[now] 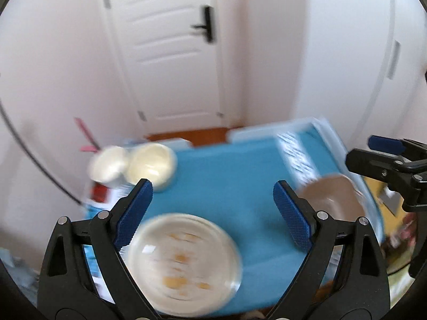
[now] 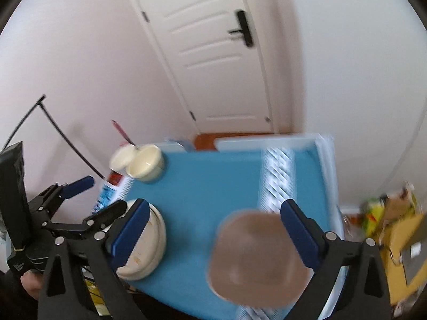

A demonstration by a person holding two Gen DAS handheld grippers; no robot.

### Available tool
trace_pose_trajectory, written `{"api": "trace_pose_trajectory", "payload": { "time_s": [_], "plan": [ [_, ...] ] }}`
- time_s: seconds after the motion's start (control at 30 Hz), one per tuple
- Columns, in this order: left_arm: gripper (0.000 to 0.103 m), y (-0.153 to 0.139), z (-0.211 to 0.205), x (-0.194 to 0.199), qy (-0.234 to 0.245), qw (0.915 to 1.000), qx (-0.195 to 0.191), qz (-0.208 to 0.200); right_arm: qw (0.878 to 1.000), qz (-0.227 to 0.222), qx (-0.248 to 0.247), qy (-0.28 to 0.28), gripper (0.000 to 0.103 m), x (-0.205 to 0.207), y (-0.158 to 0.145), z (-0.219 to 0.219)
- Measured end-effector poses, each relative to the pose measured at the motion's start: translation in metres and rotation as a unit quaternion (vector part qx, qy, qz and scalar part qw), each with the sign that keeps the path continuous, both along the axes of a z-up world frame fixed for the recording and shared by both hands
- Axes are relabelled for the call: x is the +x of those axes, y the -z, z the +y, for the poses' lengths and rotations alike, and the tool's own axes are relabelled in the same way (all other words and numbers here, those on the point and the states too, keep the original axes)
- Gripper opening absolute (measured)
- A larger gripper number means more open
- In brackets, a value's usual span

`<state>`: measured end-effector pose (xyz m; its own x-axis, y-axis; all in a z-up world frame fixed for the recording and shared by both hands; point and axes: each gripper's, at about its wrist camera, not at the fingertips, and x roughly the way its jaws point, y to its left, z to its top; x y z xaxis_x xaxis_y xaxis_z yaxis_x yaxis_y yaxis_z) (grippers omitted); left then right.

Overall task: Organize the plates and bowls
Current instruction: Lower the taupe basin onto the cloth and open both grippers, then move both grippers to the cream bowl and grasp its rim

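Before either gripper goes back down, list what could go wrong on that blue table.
1. The cream bowl and the white cup beside it stand at the table's far left corner; a nudge could tip them off.
2. The stacked white plates lie close to the near edge and could slide off if bumped.
3. The left gripper and right gripper are both open and close together; reaching for the brown plate could make them collide.
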<state>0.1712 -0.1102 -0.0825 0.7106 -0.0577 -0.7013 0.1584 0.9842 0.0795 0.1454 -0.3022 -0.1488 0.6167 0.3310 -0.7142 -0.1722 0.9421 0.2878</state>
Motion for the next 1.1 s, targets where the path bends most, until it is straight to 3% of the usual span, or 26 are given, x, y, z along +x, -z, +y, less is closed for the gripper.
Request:
{"api": "trace_pose_trajectory", "payload": {
  "time_s": [0.13,0.27,0.43,0.53,0.67,0.73,0.8,0.9,0.97,1.0,1.07,1.1],
  "plan": [
    [0.094,-0.009,0.056,0.024,-0.048,0.9987,-0.012,0.004,1.000,0.004,-0.007,-0.029,0.098,0.030,-0.012,0.043],
    [0.094,-0.003,0.110,0.050,-0.070,0.9956,-0.053,0.032,0.999,0.012,-0.003,-0.047,0.098,0.064,-0.019,0.079],
    [0.094,0.024,0.174,0.089,-0.106,0.9836,-0.119,0.085,0.998,0.027,-0.022,-0.059,0.098,0.113,-0.011,0.124],
    [0.094,0.053,0.199,0.114,-0.124,0.9716,-0.159,0.124,0.996,0.055,-0.031,-0.069,0.098,0.145,0.010,0.151],
    [0.089,0.104,0.217,0.139,-0.136,0.9544,-0.194,0.182,0.988,0.134,-0.038,-0.071,0.098,0.188,0.064,0.178],
    [0.072,0.127,0.221,0.153,-0.137,0.9477,-0.203,0.204,0.983,0.166,-0.029,-0.074,0.097,0.204,0.093,0.189],
    [0.063,0.150,0.224,0.168,-0.136,0.9424,-0.208,0.224,0.979,0.185,-0.027,-0.078,0.090,0.212,0.114,0.198],
    [0.054,0.174,0.224,0.184,-0.130,0.9396,-0.210,0.237,0.974,0.209,-0.025,-0.086,0.071,0.224,0.143,0.211],
    [0.051,0.182,0.220,0.192,-0.121,0.9403,-0.207,0.242,0.971,0.222,-0.024,-0.089,0.056,0.229,0.157,0.218],
    [0.049,0.186,0.217,0.195,-0.116,0.9417,-0.202,0.243,0.970,0.225,-0.022,-0.089,0.054,0.232,0.161,0.221],
    [0.033,0.192,0.212,0.198,-0.112,0.9435,-0.195,0.243,0.969,0.231,-0.020,-0.089,0.044,0.234,0.169,0.224],
    [0.030,0.194,0.211,0.199,-0.111,0.9437,-0.194,0.244,0.968,0.232,-0.018,-0.090,0.039,0.234,0.171,0.226]
  ]
}}
